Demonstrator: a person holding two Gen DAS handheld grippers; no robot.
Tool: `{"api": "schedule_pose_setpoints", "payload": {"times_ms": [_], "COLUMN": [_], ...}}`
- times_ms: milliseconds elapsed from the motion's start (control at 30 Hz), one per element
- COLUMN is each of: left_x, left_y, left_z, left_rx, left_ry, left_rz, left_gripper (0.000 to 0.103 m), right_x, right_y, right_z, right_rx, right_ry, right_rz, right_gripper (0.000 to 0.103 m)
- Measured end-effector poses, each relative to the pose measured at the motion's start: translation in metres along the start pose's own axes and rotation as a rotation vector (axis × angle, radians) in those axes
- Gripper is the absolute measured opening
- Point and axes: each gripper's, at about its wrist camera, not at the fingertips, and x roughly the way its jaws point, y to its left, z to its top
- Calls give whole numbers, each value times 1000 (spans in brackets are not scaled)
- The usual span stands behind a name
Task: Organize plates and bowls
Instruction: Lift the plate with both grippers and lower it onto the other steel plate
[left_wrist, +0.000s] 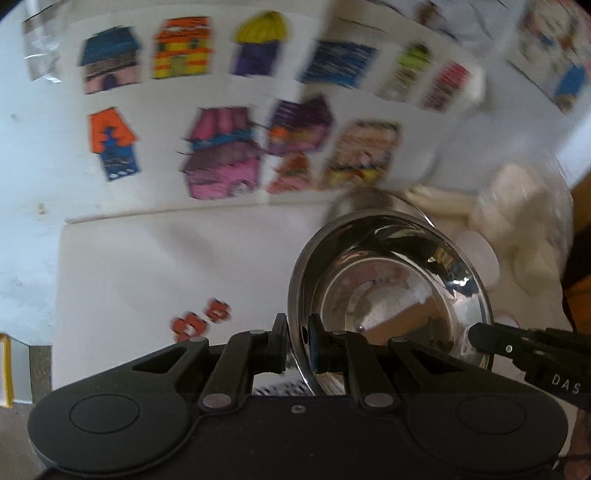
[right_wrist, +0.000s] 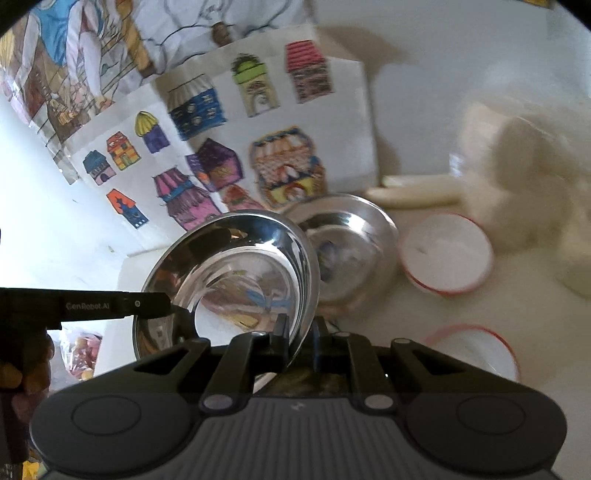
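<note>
A shiny steel plate (left_wrist: 388, 280) is held tilted above the table by both grippers. My left gripper (left_wrist: 297, 345) is shut on its left rim. My right gripper (right_wrist: 299, 341) is shut on the opposite rim of the same steel plate (right_wrist: 236, 273). The right gripper (left_wrist: 491, 341) shows at the plate's right edge in the left wrist view; the left gripper (right_wrist: 173, 308) shows at its left edge in the right wrist view. A second steel bowl (right_wrist: 347, 243) sits on the table behind it. Two white bowls with red rims, one (right_wrist: 447, 254) farther and one (right_wrist: 476, 350) nearer, stand to the right.
Paper sheets with coloured house drawings (right_wrist: 221, 147) lean against the wall behind the table, also in the left wrist view (left_wrist: 221, 110). White blurred objects (right_wrist: 517, 166) and pale sticks (right_wrist: 413, 192) lie at the back right. A white sheet (left_wrist: 166, 277) covers the table.
</note>
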Motion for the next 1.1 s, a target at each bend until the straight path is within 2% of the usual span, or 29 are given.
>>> {"api": "schedule_pose_setpoints", "payload": {"times_ms": [400, 933, 1100], "left_x": [9, 21, 26], "left_y": [-49, -75, -78], "left_z": [-41, -55, -56], "left_rx": [106, 279, 296], "left_ry": [97, 136, 144], "left_rz": [10, 134, 151], "left_gripper": [13, 18, 19], "right_x": [-26, -19, -17], "right_y": [-37, -35, -33], "right_z": [-52, -57, -57], "right_rx": [63, 15, 11], "right_ry": [73, 142, 154], "right_rz": [-28, -33, -37], "right_gripper": [15, 18, 19]}}
